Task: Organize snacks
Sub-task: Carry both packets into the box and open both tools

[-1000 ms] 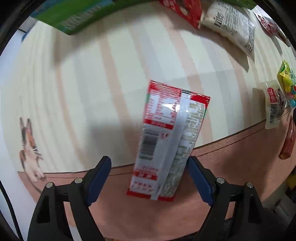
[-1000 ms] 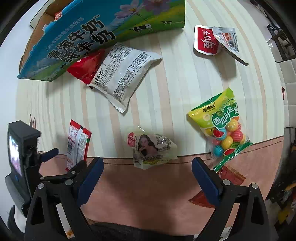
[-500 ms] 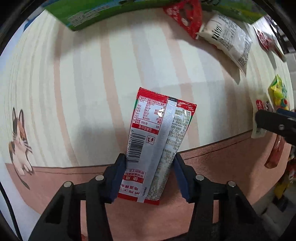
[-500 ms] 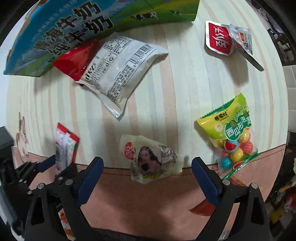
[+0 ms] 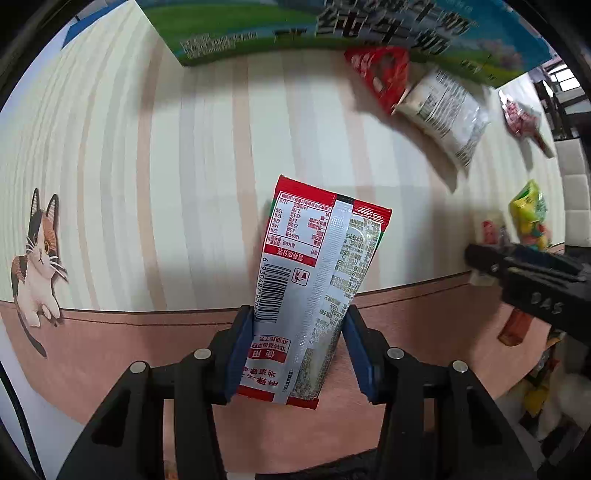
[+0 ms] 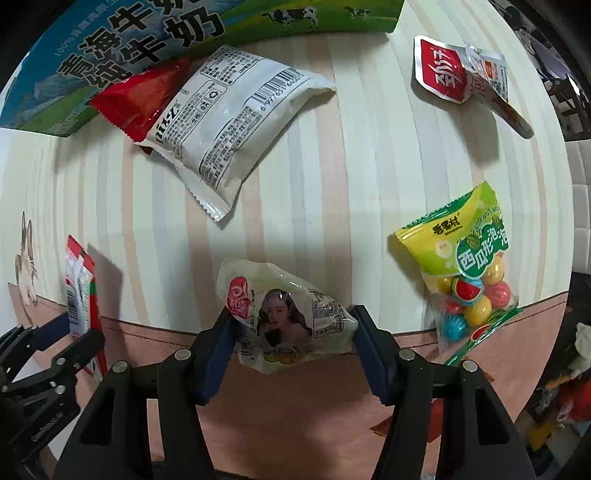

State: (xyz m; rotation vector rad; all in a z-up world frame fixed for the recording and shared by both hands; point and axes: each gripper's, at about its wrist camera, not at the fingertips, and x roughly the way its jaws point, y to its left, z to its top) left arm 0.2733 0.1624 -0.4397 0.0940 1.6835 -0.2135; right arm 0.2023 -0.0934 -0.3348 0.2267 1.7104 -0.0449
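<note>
My left gripper [image 5: 298, 317] points straight down, its jaws closing, with the blue pads pressed on both sides of a red-and-silver snack packet [image 5: 317, 251]. The packet hangs just above the striped cloth. In the right wrist view this packet [image 6: 79, 288] and the left gripper [image 6: 70, 332] show at the lower left. My right gripper [image 6: 291, 321] is closing on a pale packet with a portrait [image 6: 280, 295]. Its pads touch both ends of this packet, which lies at the cloth's pink border. The right gripper [image 5: 491, 258] also shows at the right of the left wrist view.
A blue-green milk carton [image 6: 147, 33] stands at the back. A red packet [image 6: 144, 96] and a white packet [image 6: 229, 122] lean by it. A red-and-white sachet [image 6: 454, 70] and a green gumball bag [image 6: 461, 266] lie to the right. A cat print [image 5: 37, 266] marks the cloth's left.
The left jaws shut on the red-and-silver packet and raised it off the cloth. The right gripper sank toward the pale packet and its wide jaws closed in on it.
</note>
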